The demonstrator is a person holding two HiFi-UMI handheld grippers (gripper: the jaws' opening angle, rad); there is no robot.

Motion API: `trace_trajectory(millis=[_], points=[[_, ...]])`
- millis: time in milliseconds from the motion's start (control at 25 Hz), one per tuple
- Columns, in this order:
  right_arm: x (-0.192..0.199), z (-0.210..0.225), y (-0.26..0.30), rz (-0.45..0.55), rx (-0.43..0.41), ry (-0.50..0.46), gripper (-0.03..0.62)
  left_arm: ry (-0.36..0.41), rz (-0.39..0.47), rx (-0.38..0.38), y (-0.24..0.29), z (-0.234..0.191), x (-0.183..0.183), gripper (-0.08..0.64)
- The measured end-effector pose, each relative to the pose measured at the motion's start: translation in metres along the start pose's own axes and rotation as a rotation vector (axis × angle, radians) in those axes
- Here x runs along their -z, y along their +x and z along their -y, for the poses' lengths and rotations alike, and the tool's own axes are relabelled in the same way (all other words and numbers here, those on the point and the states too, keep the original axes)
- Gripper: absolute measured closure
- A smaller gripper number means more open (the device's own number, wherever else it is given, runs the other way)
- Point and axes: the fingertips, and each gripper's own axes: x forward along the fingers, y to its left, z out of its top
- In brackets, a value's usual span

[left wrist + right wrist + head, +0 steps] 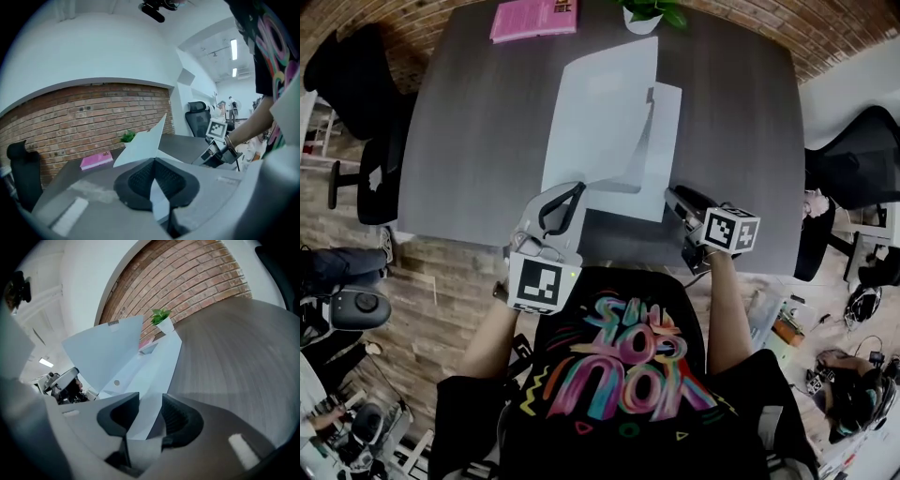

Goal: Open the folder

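Observation:
A pale blue folder (600,117) lies on the grey table (469,141). Its front cover (143,143) is raised at an angle off the back sheet (664,141). My left gripper (573,193) is shut on the near edge of that cover, and in the left gripper view (154,180) the thin sheet is pinched between the dark pads. My right gripper (673,200) rests at the folder's near right corner. In the right gripper view (150,416) its jaws stand wide apart, with the back sheet (154,366) running between them untouched and the lifted cover (105,352) to the left.
A pink book (532,19) and a small potted plant (645,14) sit at the table's far edge. Black office chairs stand to the left (366,94) and to the right (853,159). The person's torso is close against the near edge.

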Motion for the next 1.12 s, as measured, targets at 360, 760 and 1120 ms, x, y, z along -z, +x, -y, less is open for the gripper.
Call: trace_trajectory(millis=[360, 760, 1120], points=[[-0.001, -0.012, 0.015, -0.039, -0.012, -0.047, 0.436, -0.079, -0.008, -0.13, -0.024, -0.063, 0.013, 0.56], [-0.002, -0.018, 0.02, -0.057, -0.001, -0.076, 0.434, -0.342, -0.001, -0.295, -0.053, -0.126, 0.044, 0.56], [-0.001, -0.019, 0.021, -0.062, 0.006, -0.087, 0.435, -0.591, -0.026, -0.478, -0.077, -0.185, 0.099, 0.56]])
